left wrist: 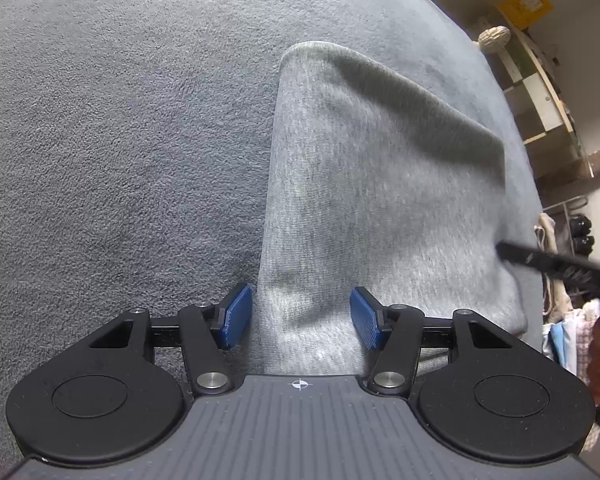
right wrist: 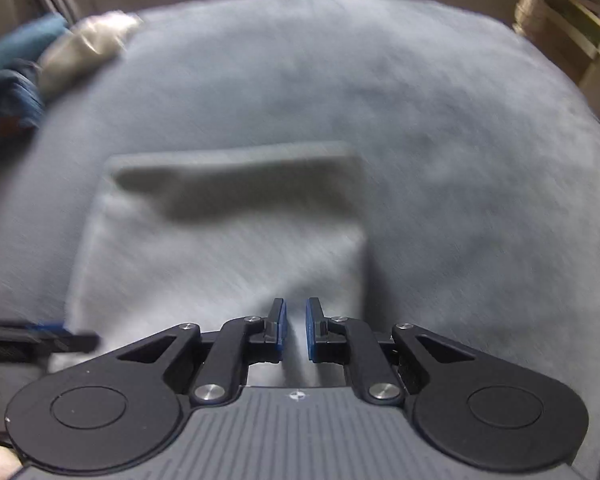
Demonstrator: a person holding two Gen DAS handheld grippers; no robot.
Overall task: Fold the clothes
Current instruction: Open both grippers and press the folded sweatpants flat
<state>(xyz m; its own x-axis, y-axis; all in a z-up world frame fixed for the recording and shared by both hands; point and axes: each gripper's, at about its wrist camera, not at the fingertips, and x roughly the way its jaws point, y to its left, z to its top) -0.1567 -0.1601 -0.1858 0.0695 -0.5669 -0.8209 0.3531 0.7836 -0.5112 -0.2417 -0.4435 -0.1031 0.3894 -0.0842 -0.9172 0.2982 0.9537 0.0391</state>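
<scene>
Nearest in the left wrist view, the left gripper [left wrist: 301,316] was held with its blue pads [left wrist: 236,316] set wide apart, nothing being gripped; the near edge of a folded grey garment [left wrist: 364,208] was seen between them. The garment was laid on a grey fleece blanket [left wrist: 120,140], its far end rounded over in a fold. At the right edge of that view, the tip of the right gripper [left wrist: 556,262] was seen near the garment's right side. Beyond the blanket, a wooden shelf [left wrist: 540,92] was visible at the far right.

In the right wrist view, which was blurred, the right gripper [right wrist: 293,328] was shown with its fingers drawn close together, a narrow gap remaining; whether cloth was pinched between them could not be told. The garment [right wrist: 220,240] was seen just ahead of them, and the left gripper [right wrist: 40,340] at the near left. A pile of clothes [right wrist: 40,68] lay on the blanket [right wrist: 440,140] at the far left.
</scene>
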